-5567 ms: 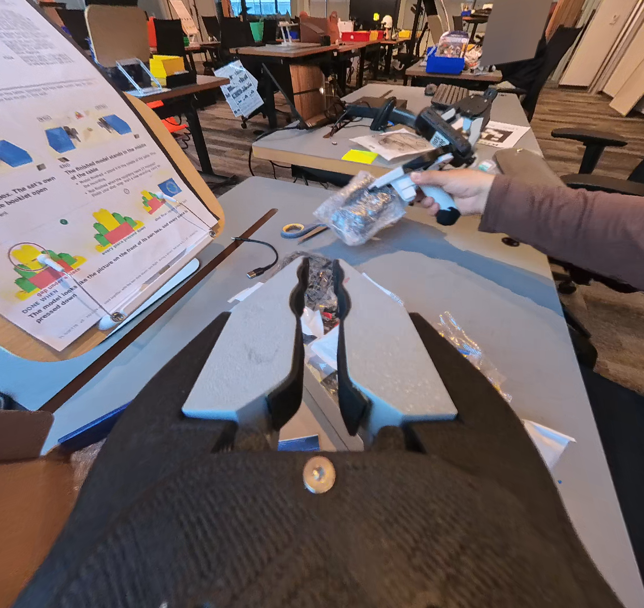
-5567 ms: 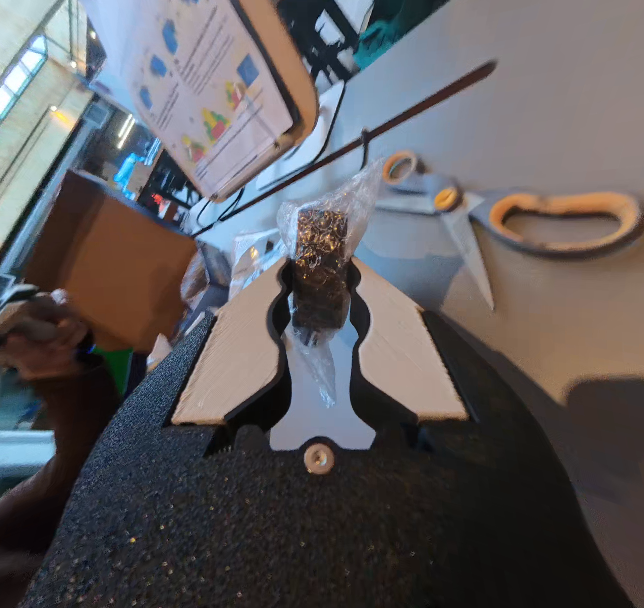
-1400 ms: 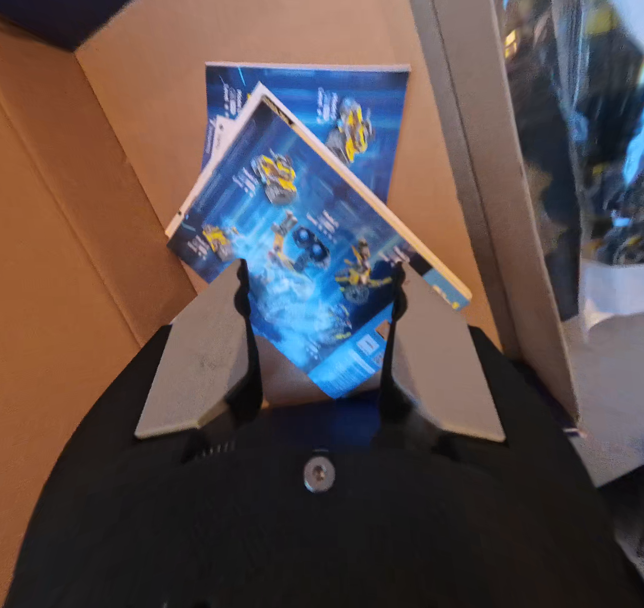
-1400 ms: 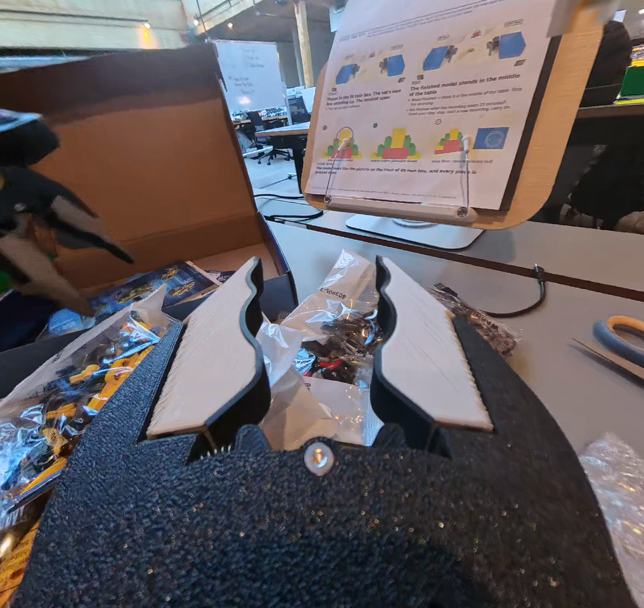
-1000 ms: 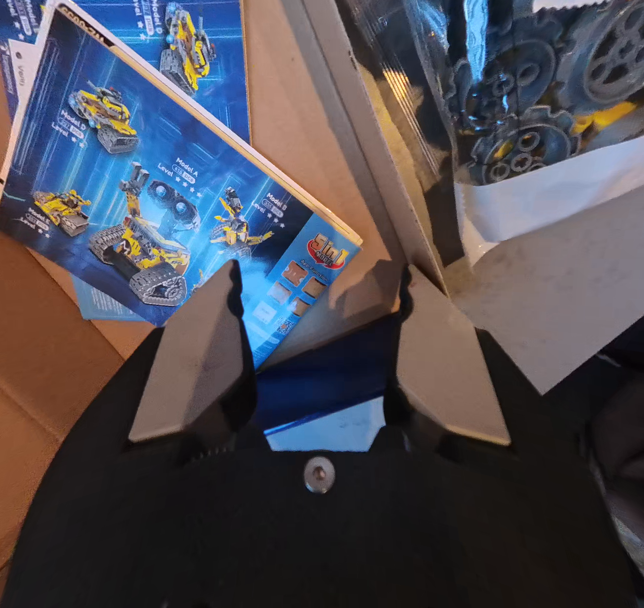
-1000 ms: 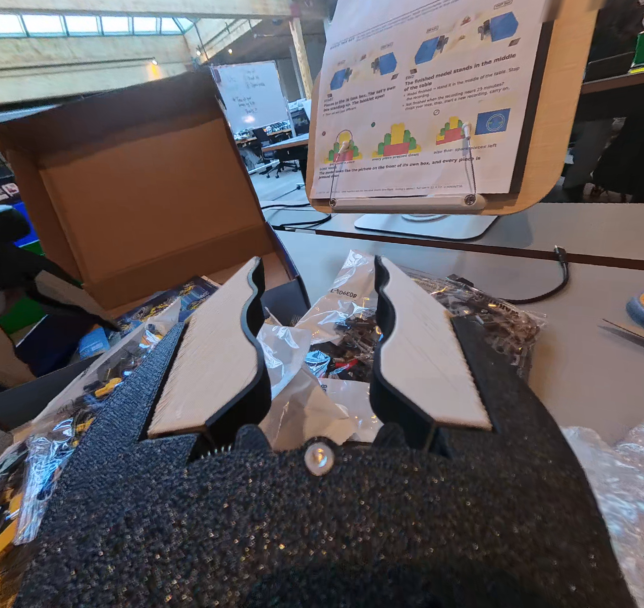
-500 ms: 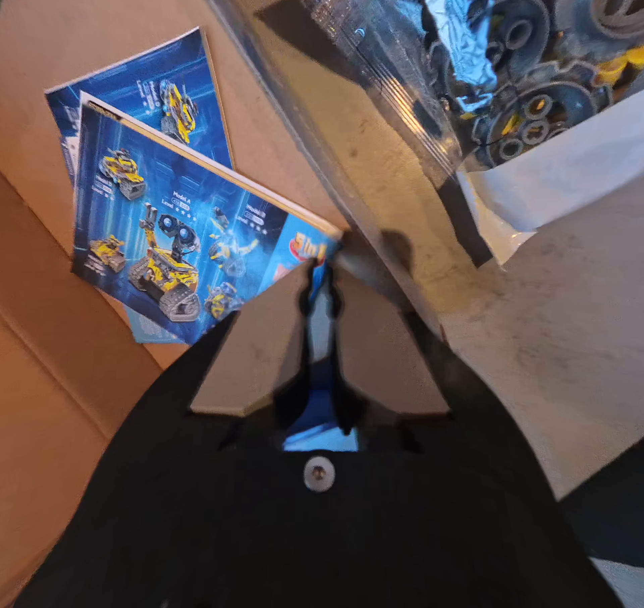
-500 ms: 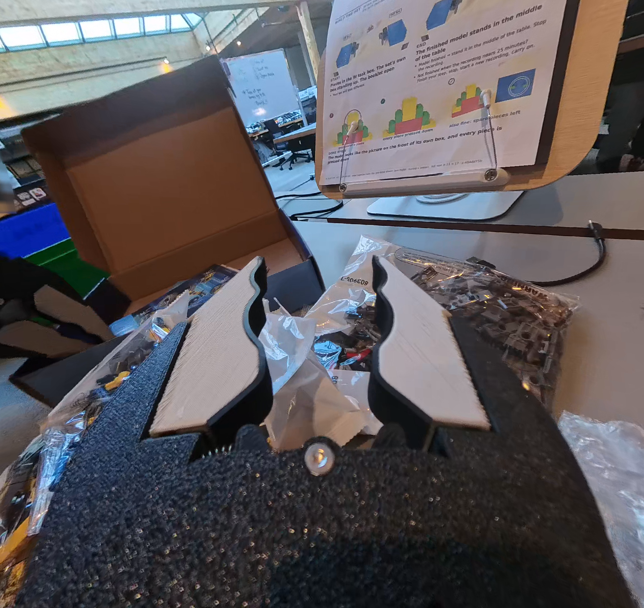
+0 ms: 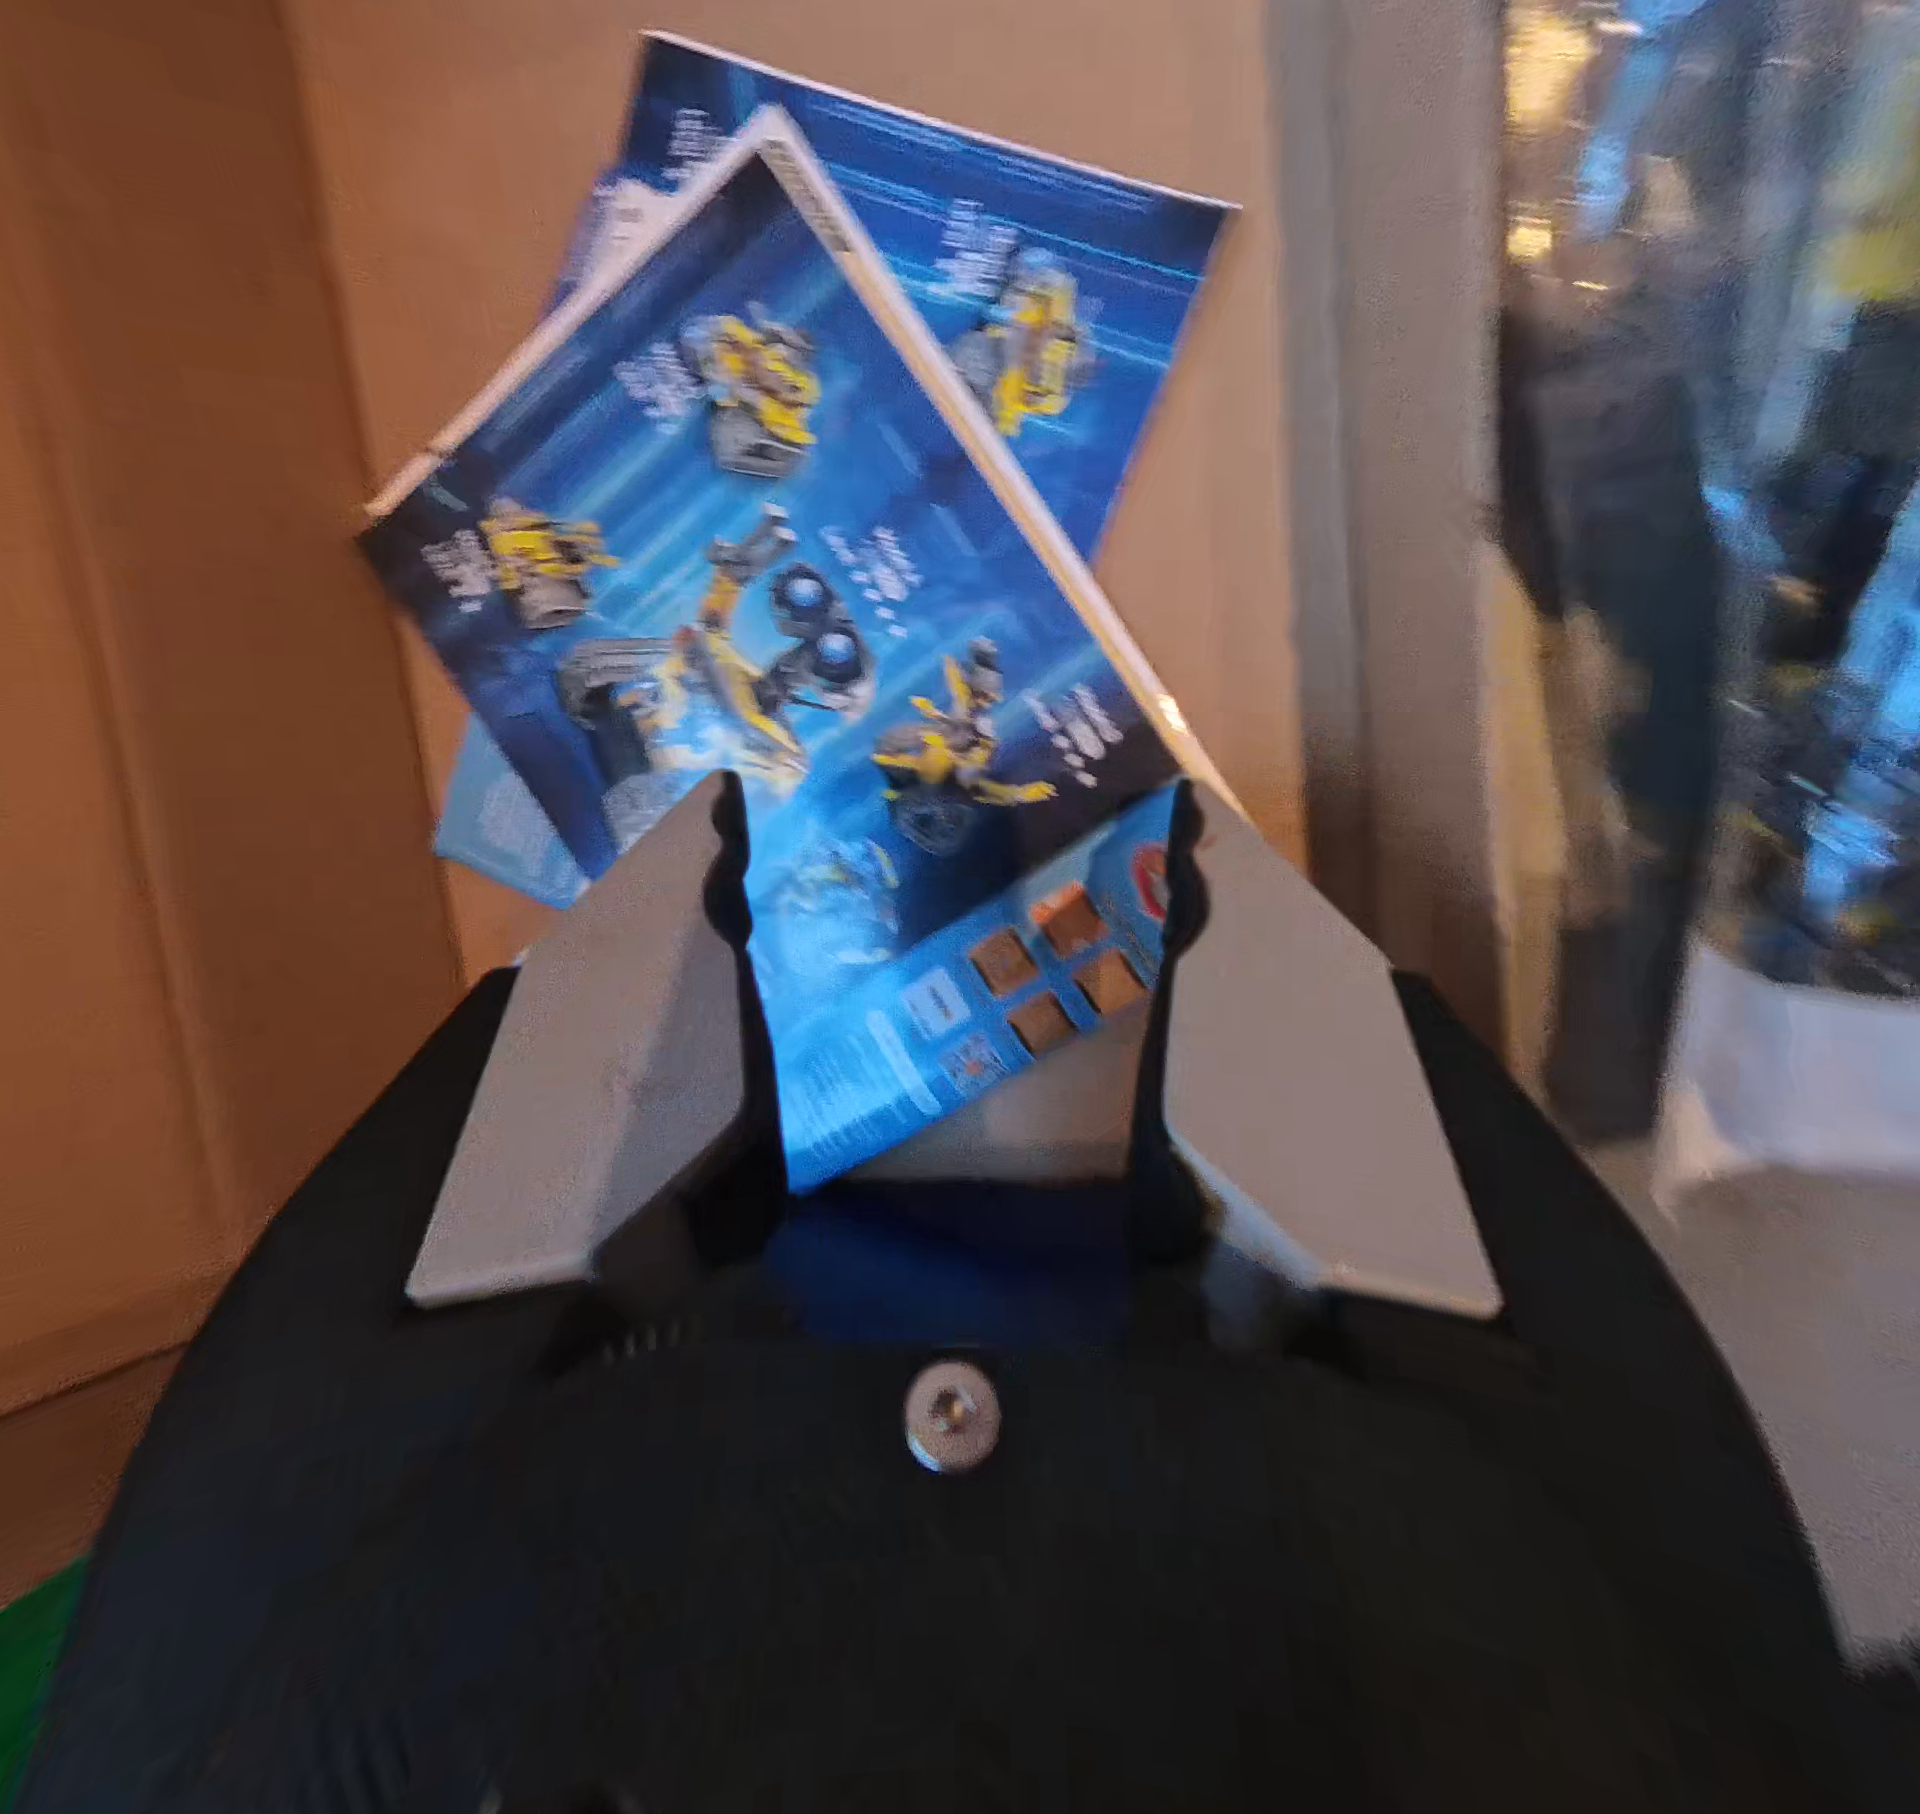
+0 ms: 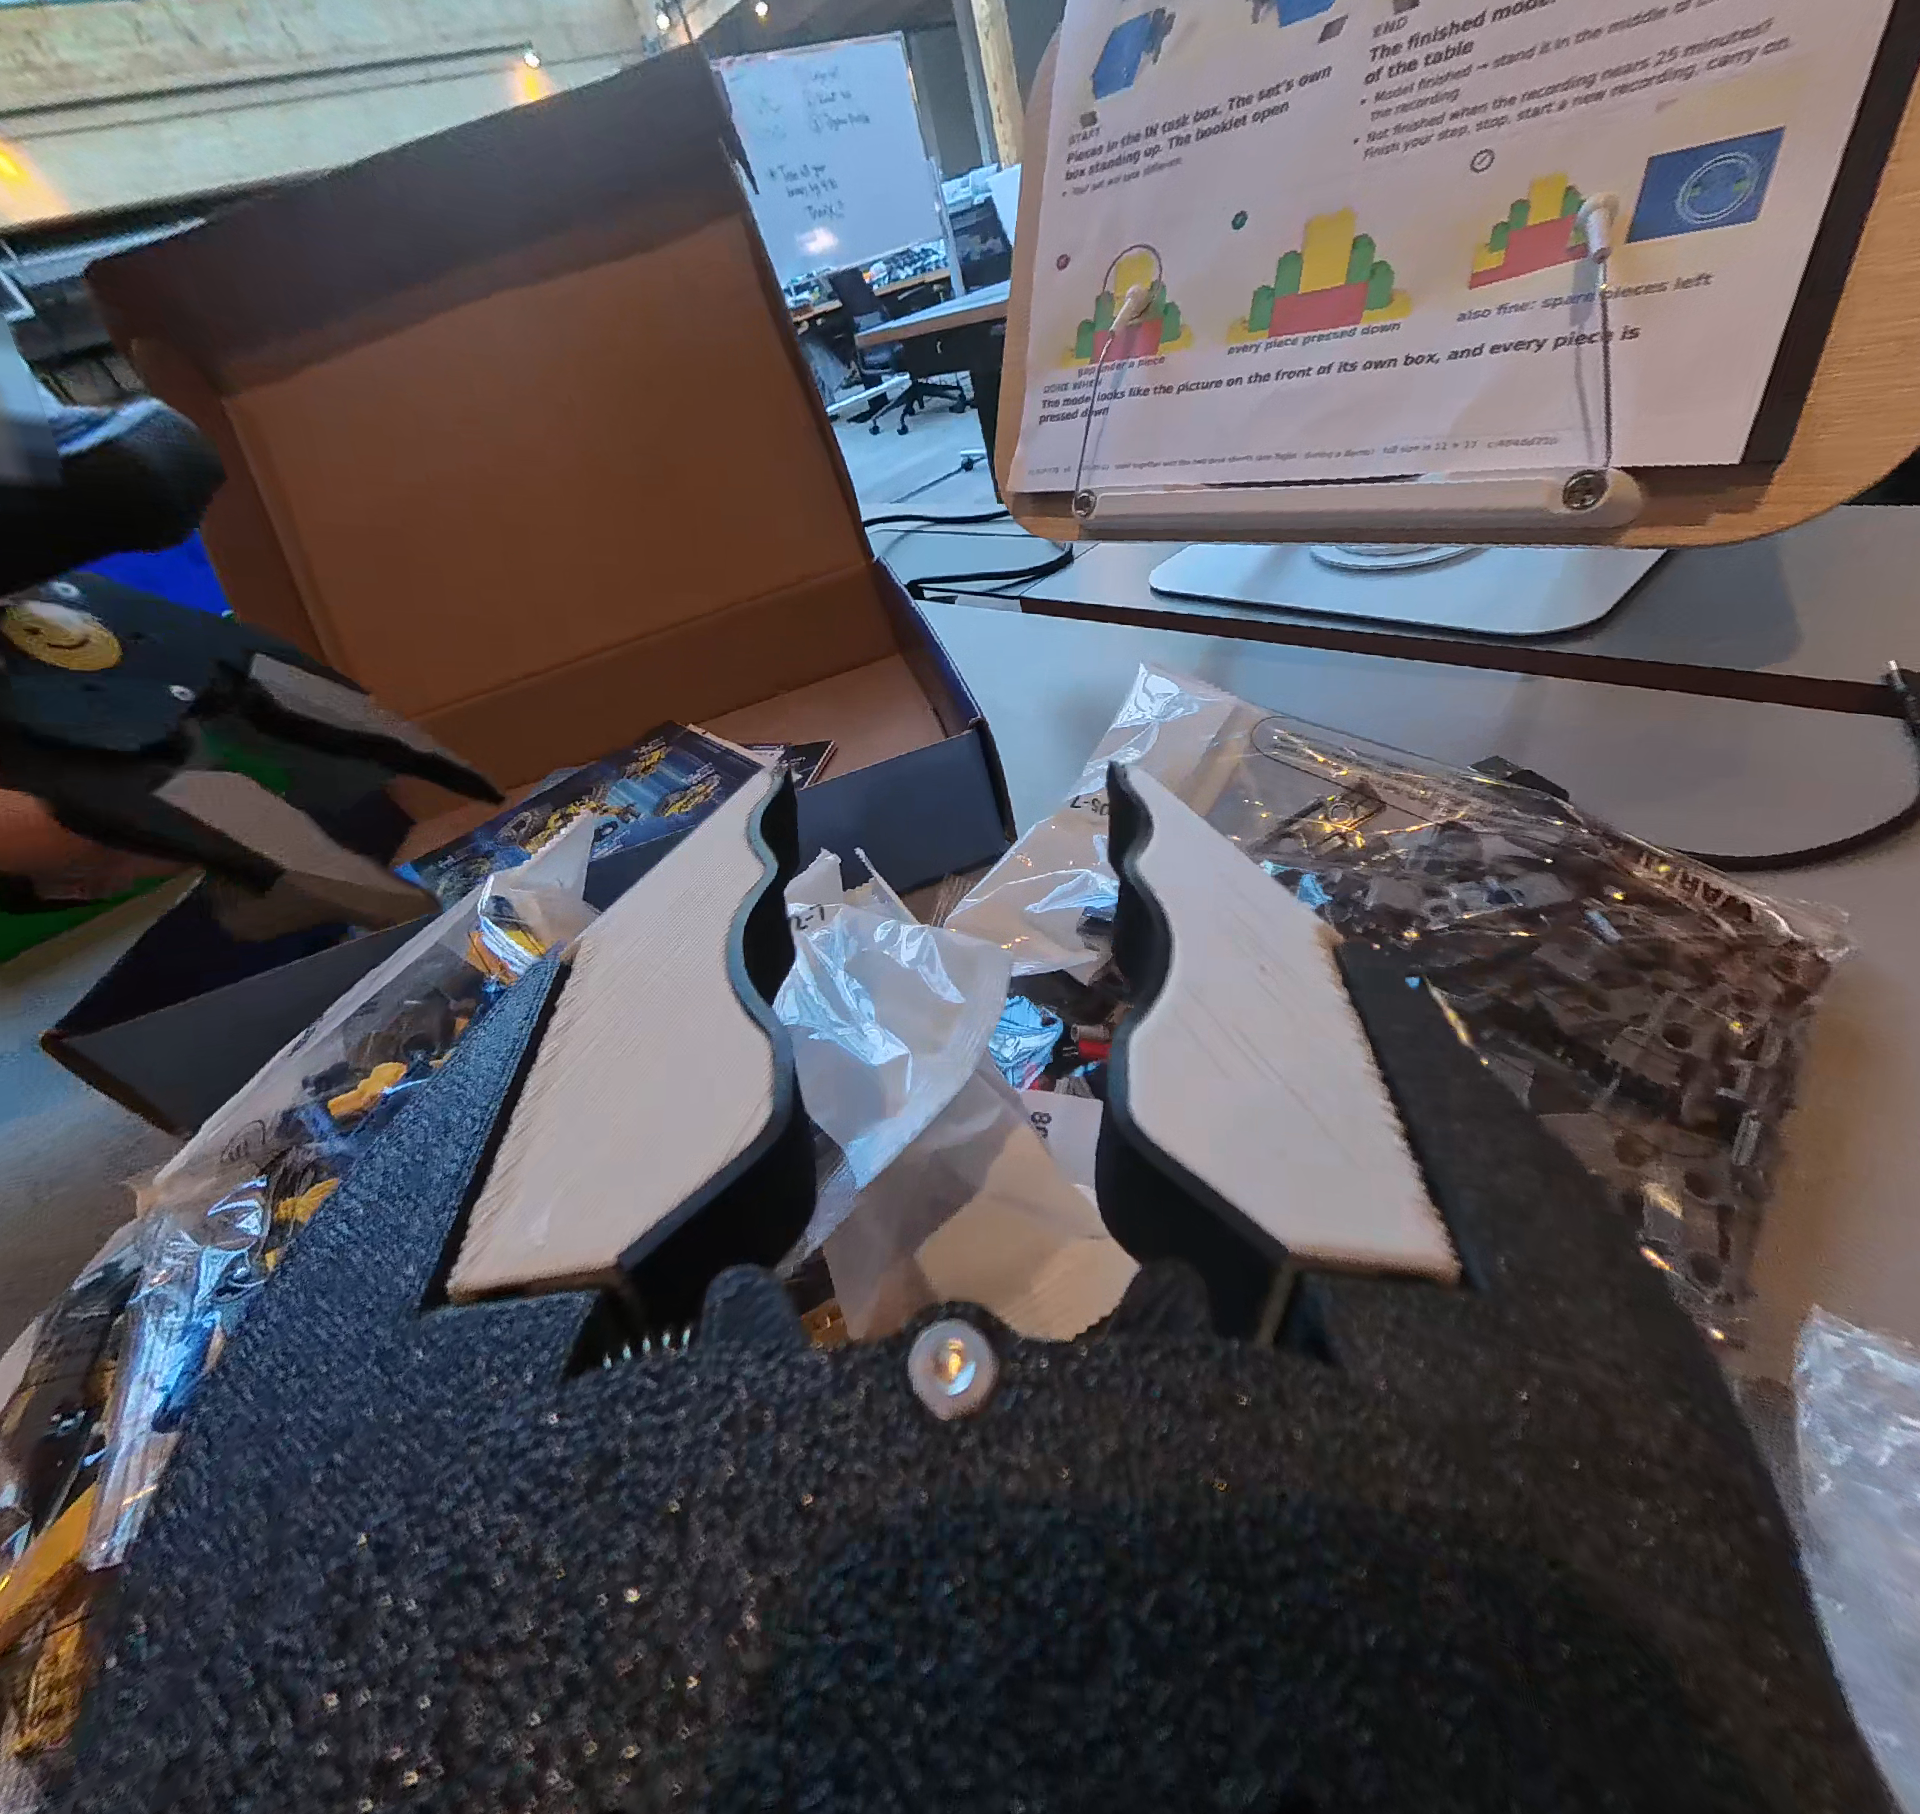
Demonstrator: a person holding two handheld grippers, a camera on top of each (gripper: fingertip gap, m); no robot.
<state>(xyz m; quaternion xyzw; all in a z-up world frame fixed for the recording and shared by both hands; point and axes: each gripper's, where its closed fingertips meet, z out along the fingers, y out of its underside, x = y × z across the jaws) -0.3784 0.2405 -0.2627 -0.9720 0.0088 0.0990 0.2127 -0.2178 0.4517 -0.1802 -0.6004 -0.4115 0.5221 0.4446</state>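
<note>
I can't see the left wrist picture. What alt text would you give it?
The left gripper, jaws open, points into a brown cardboard box at a blue booklet showing yellow toy machines, with a second blue sheet behind it. A clear bag of parts is blurred at right.

Print covers the sheet (image 10: pixel 1455 175) on the stand, a whiteboard (image 10: pixel 831 154), blue booklets (image 9: pixel 769 621) and bag labels (image 10: pixel 1039 1130).

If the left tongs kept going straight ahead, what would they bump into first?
Most likely the blue booklet lying in the cardboard box: it sits right between the open left tongs. The picture is blurred, so depth is uncertain.
</note>
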